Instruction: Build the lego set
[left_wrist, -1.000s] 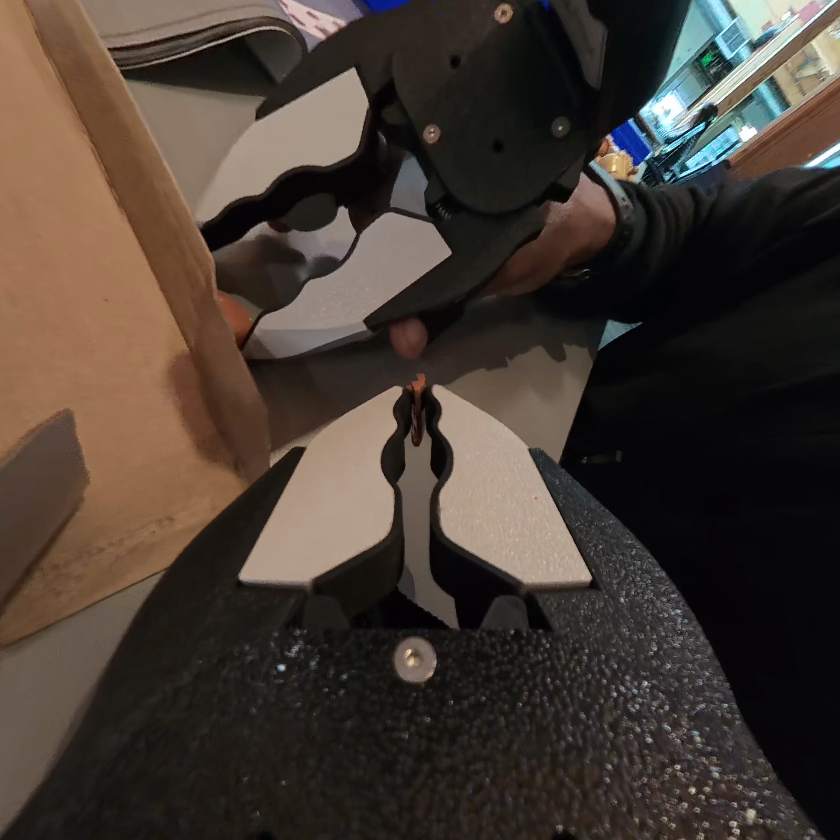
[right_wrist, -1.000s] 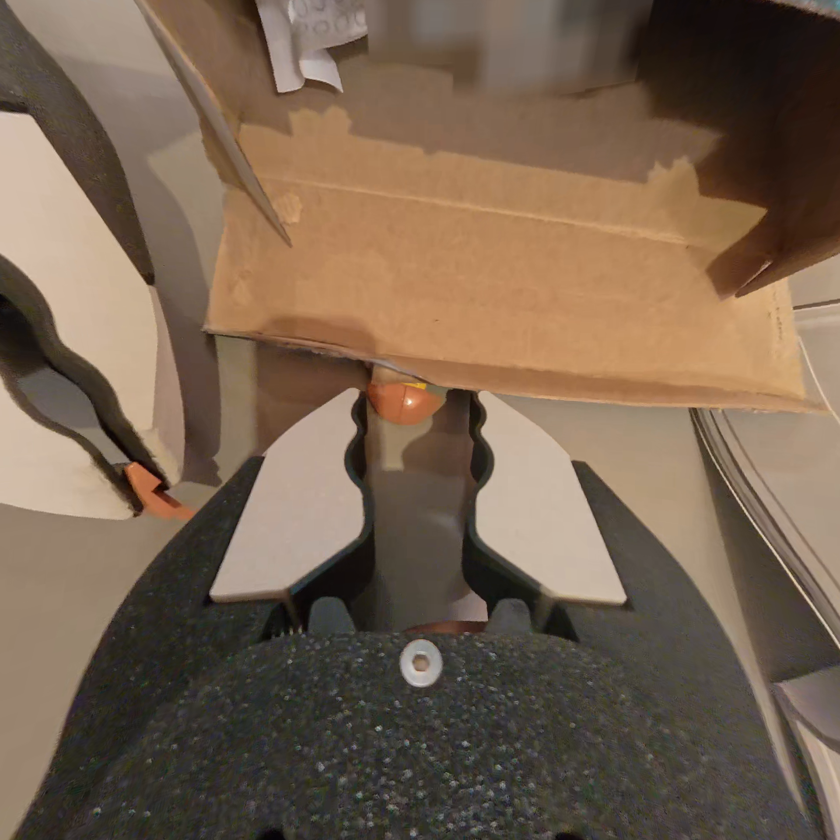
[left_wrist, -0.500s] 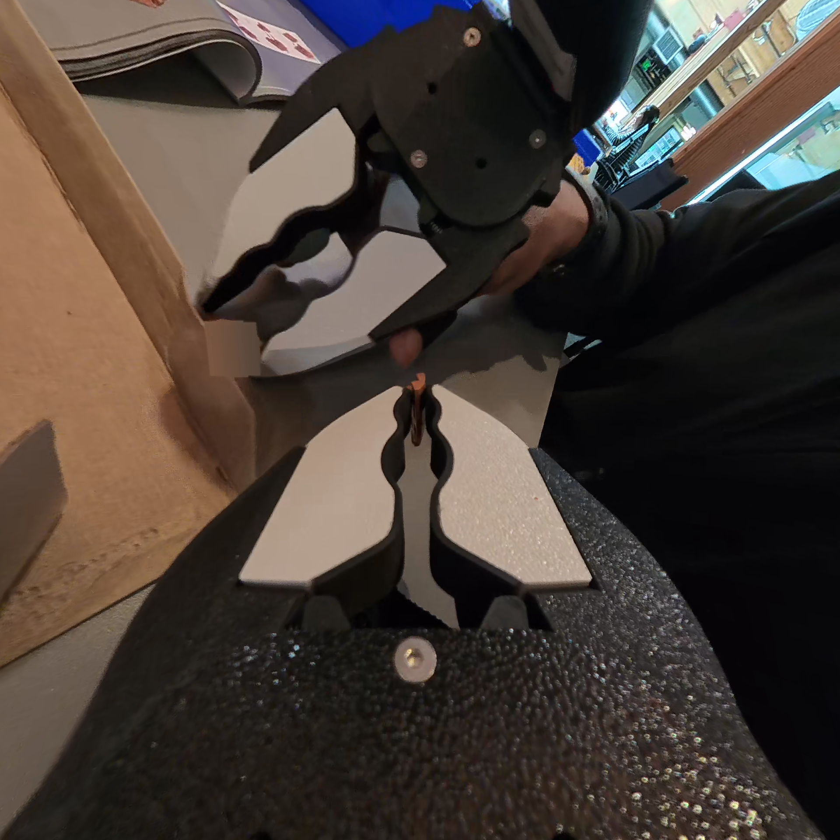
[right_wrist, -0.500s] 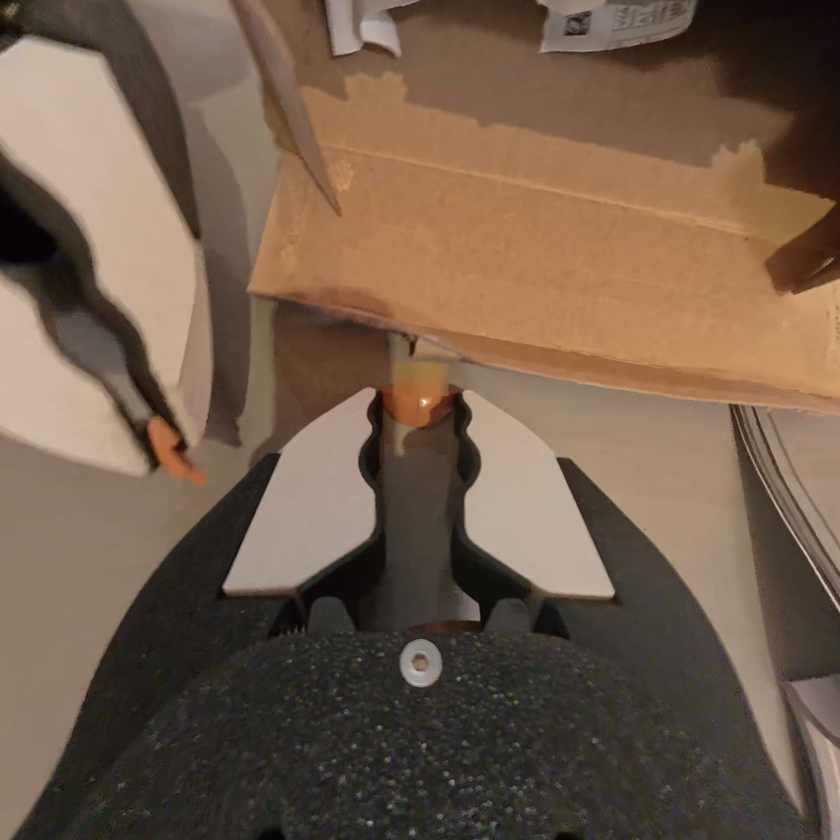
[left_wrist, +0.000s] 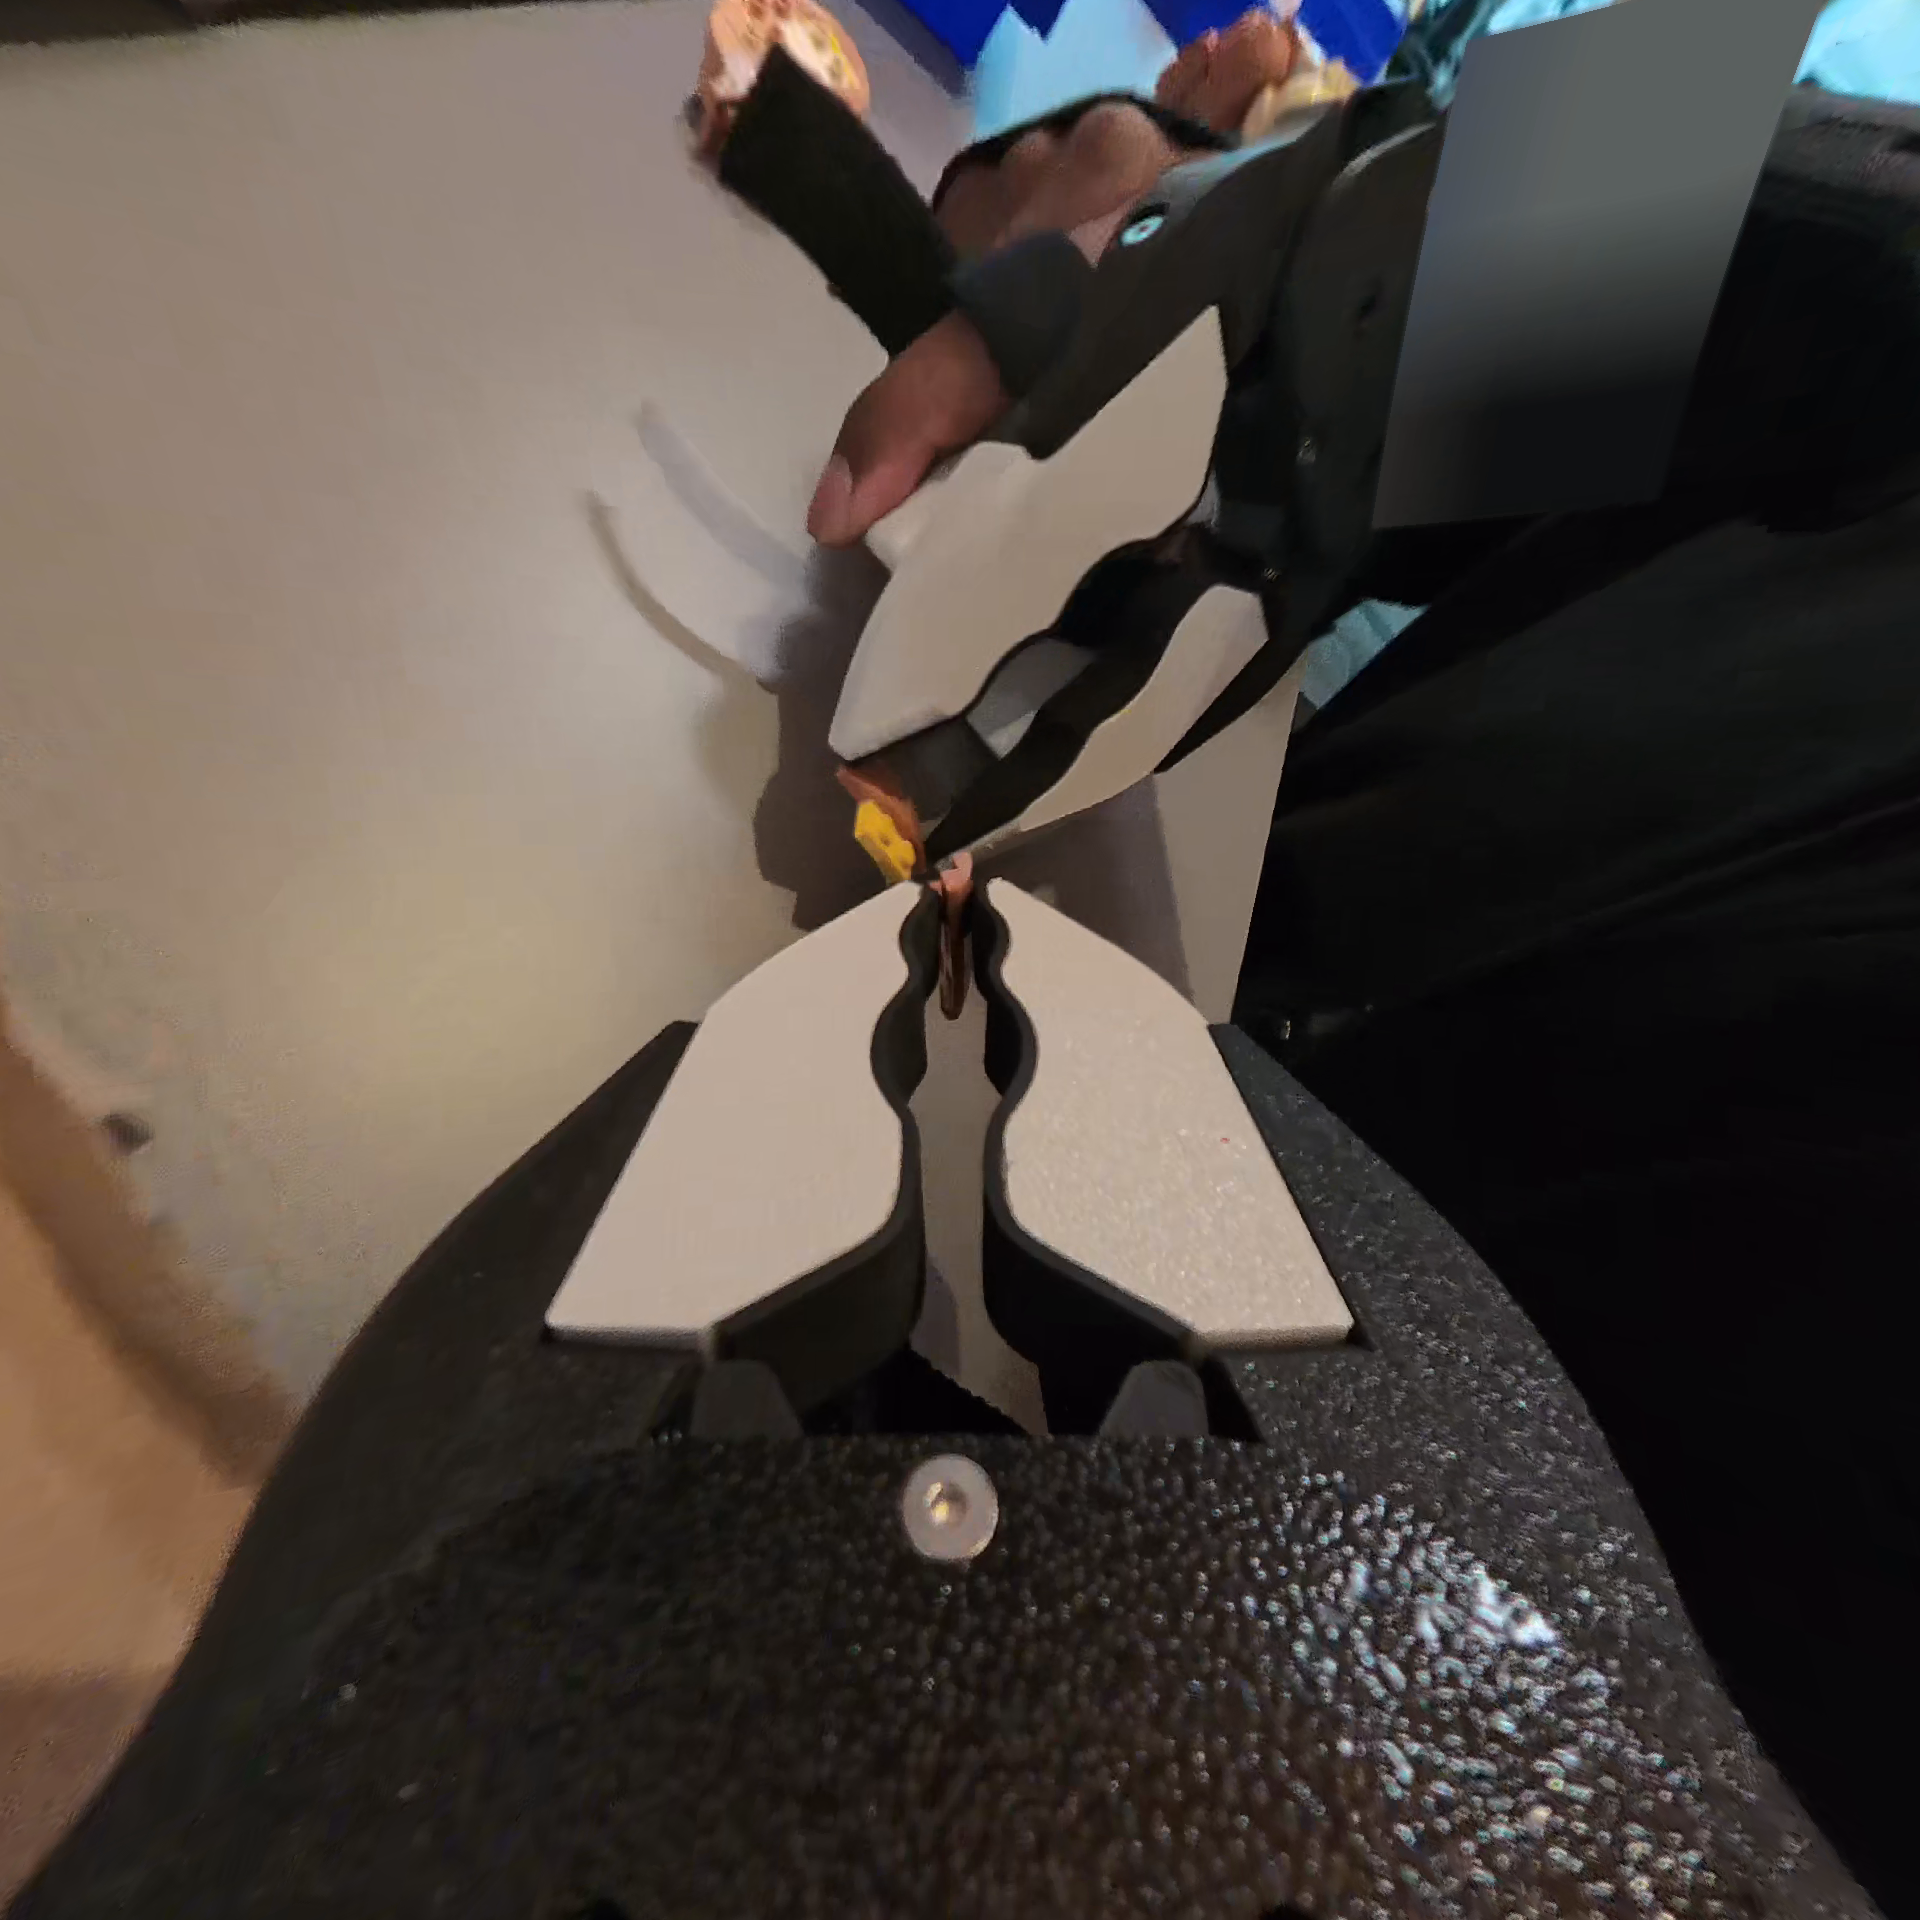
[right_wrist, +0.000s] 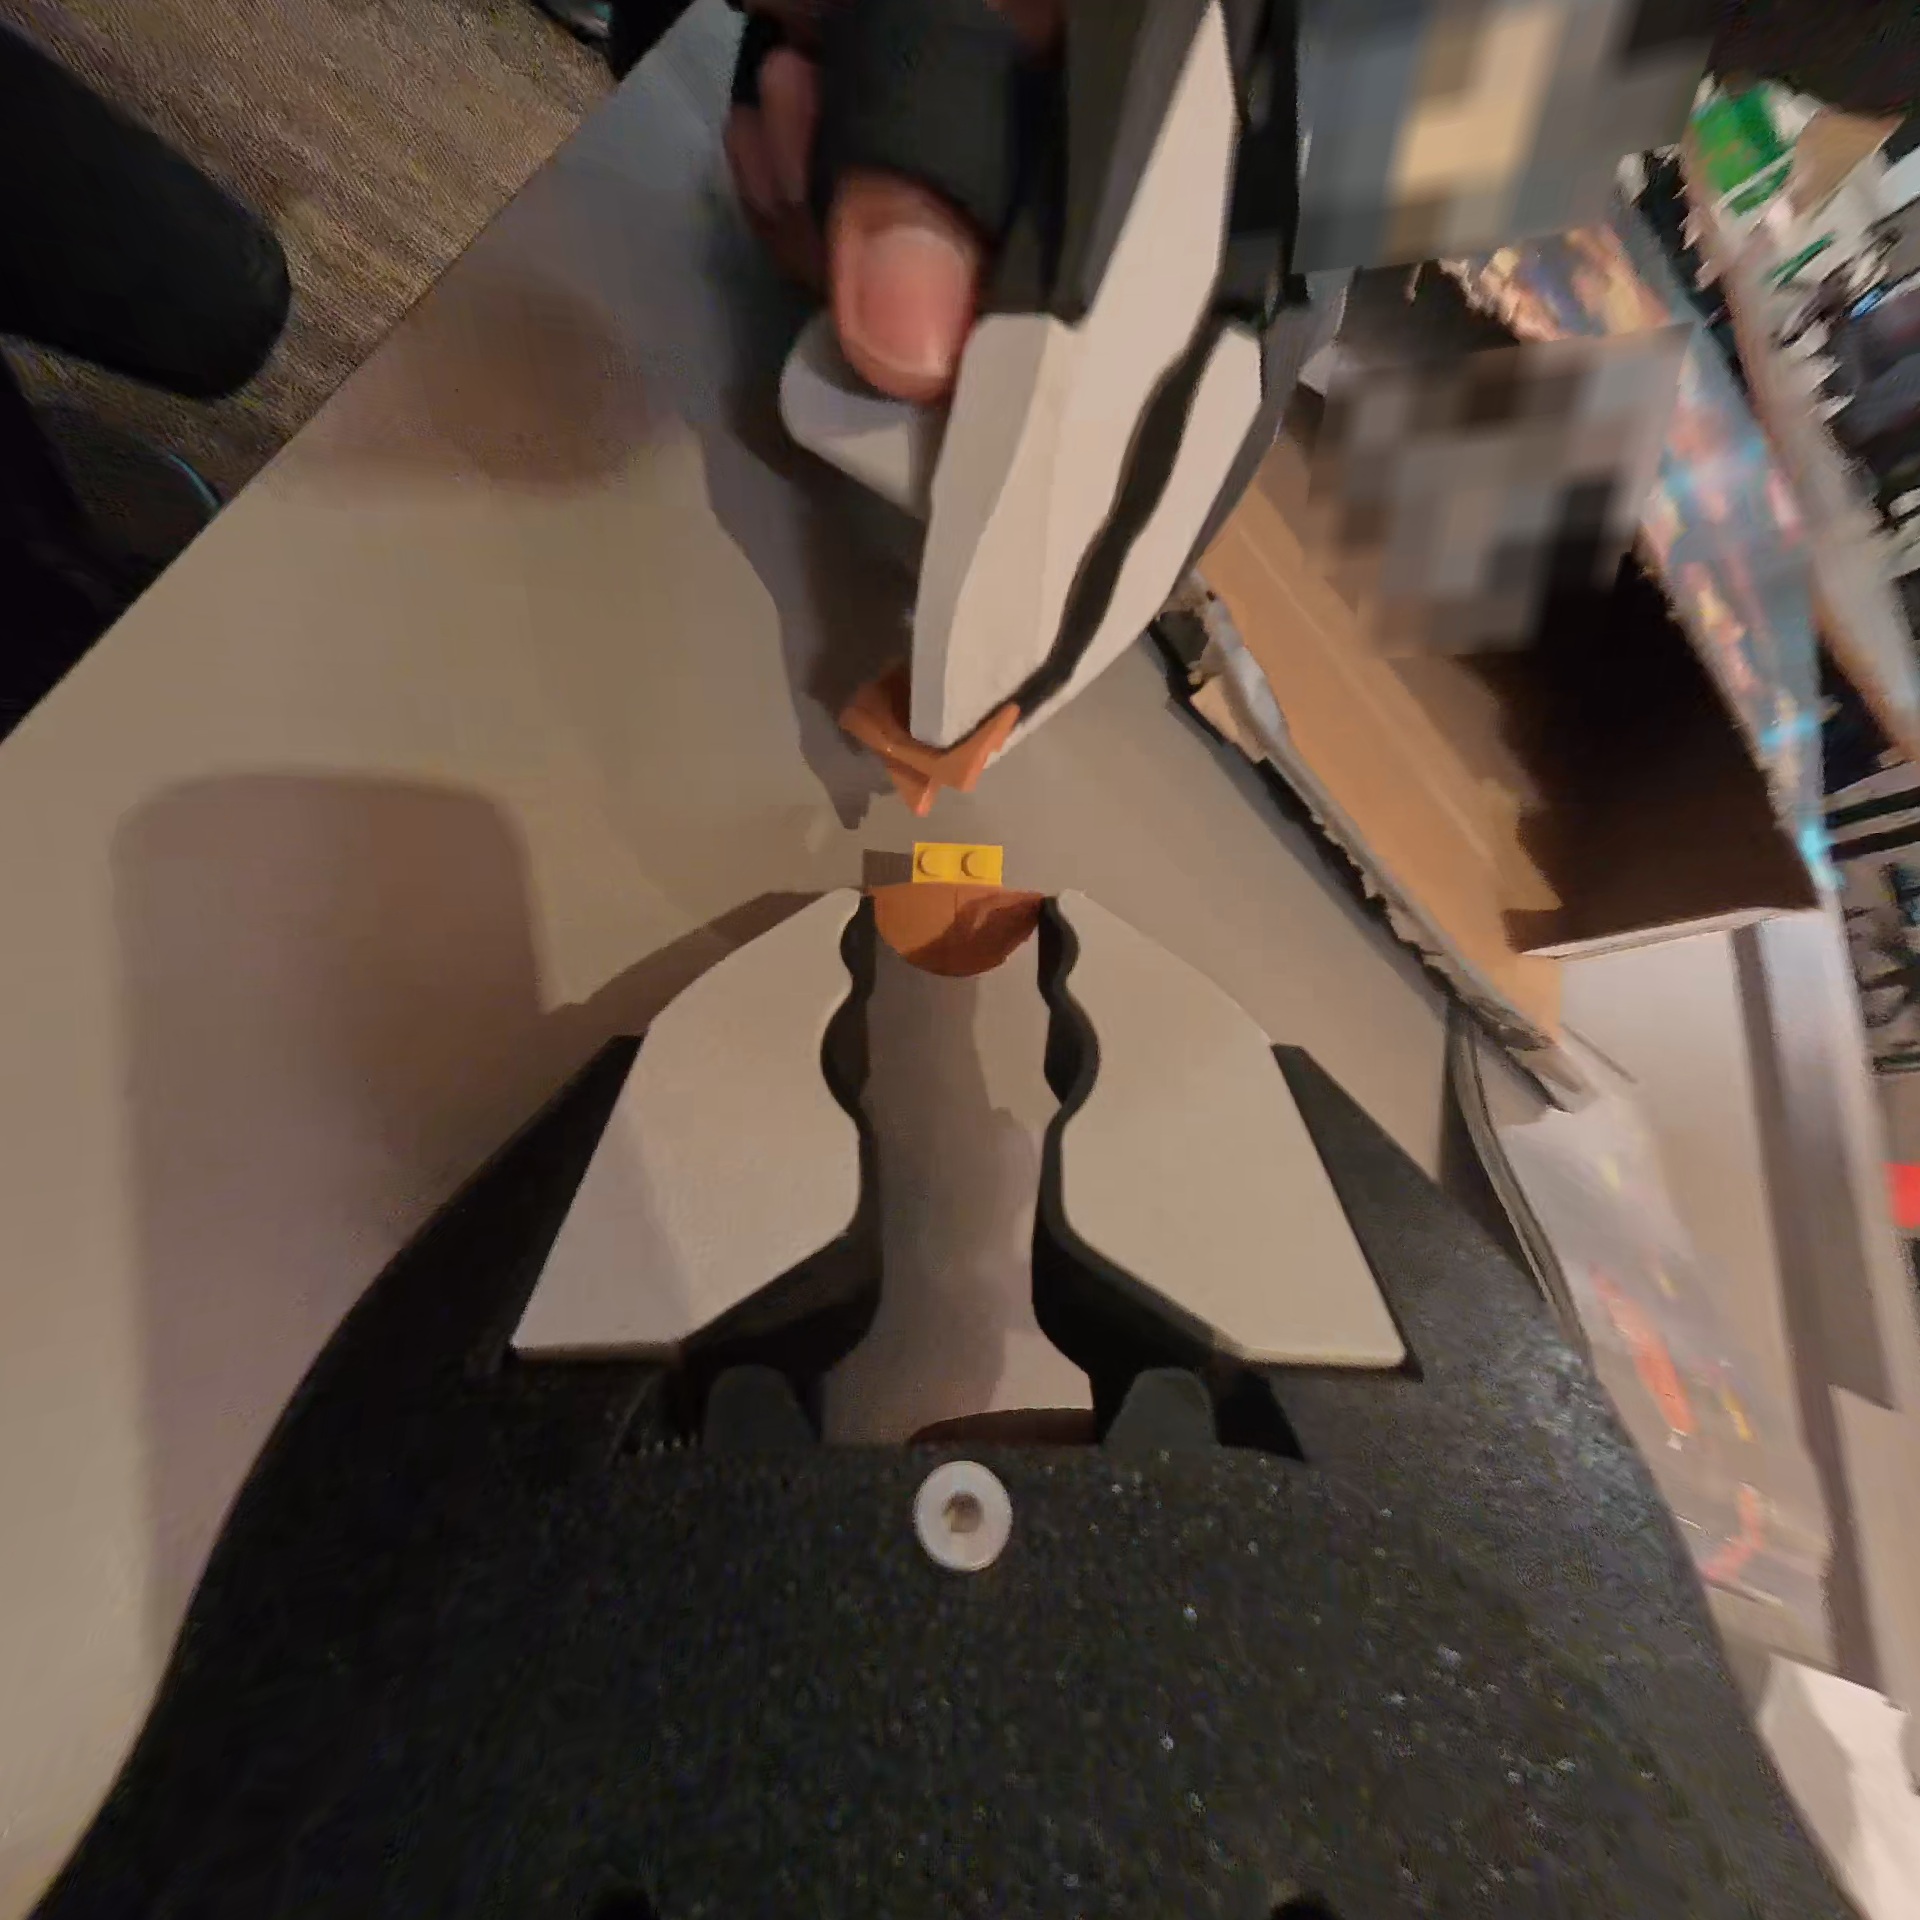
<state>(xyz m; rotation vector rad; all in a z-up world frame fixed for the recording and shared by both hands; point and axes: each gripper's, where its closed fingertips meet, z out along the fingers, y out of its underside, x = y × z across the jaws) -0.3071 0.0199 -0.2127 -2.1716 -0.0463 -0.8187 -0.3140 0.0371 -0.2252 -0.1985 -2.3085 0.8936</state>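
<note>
Holding two lego bits tip to tip, we've got both grippers nose-to-nose over the grey table (right_wrist: 436, 644), prob. so the pieces can be pushed together in mid-air w/ neither resting on anything.

Right gripper (right_wrist: 956, 914): jaws part-way apart, closed only as far as the piece allows, pinching a rounded brown lego sub-assembly (right_wrist: 951, 930) across its width, right at the tips. A small yellow plate (right_wrist: 958, 862) w/ two studs sits on its far edge, pointing away from the tool toward the other gripper. That grip leaves the yellow studs exposed, which we judge is the mating face.

Left gripper (left_wrist: 951, 914): jaws nearly shut, clamped on a thin orange-brown piece (left_wrist: 951, 956) held edge-on between the tips, only a sliver poking past. From the right wrist view the same piece (right_wrist: 925, 758) looks like a flat angled plate, pointing down at the yellow studs, just short of touching; a small gap shows.

From the left wrist view the brown-and-yellow assembly (left_wrist: 883, 821) sits just ahead and slightly left of our tips, near touching.

Off to the right of the right tool: an open cardboard box (right_wrist: 1455, 790) and a printed booklet or box art (right_wrist: 1714, 499), blurry.

Next, we think: line the thin plate up w/ the studs, press. Slip risk is high, grip area is tiny.
</note>
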